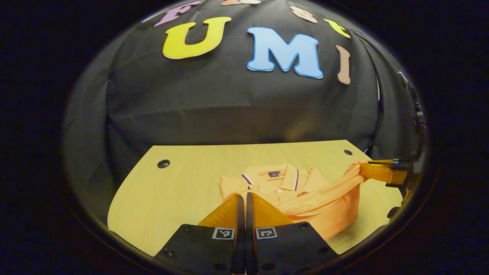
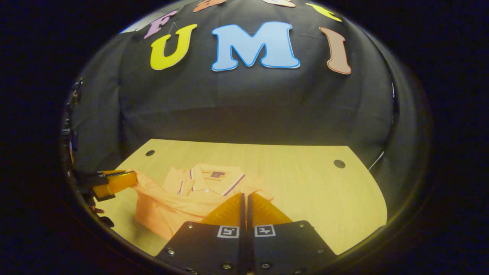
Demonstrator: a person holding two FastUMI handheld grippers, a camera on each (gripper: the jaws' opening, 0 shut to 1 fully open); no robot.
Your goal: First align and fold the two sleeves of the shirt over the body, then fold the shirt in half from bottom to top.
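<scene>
The shirt lies on the table, collar toward the far wall. One tool holds its left edge, the other its right, both lifted.

The orange polo shirt has a purple-and-white striped collar; the wooden table is pale yellow-tan with dark holes.

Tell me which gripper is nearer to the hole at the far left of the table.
Left. The left gripper pinches the shirt just in front of that hole. The right gripper is across the shirt, further to the right.
</scene>
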